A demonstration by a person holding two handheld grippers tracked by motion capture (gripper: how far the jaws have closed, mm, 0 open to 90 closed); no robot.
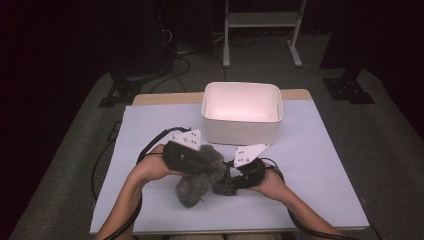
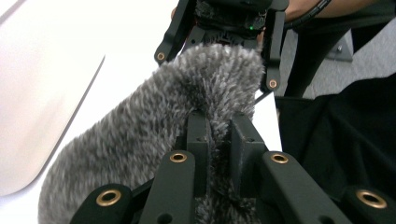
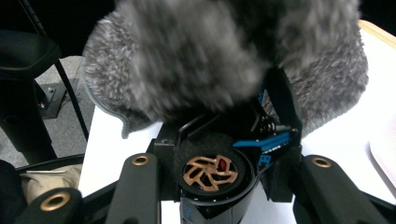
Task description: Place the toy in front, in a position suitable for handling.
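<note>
The white bin (image 1: 242, 114) stands just beyond both grippers, blocking the way forward. Left and right of the bin, bare lavender table cover (image 1: 320, 165) gives open passage; the near edge is free too.

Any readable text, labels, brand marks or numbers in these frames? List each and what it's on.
None readable.
The white bin, the grey furry cover and both gripper plates carry no print.
The toy car wheel between the right gripper's jaws has a bronze spoked rim, no lettering.
The left gripper pinches the fur; its jaws are unmarked.
</note>
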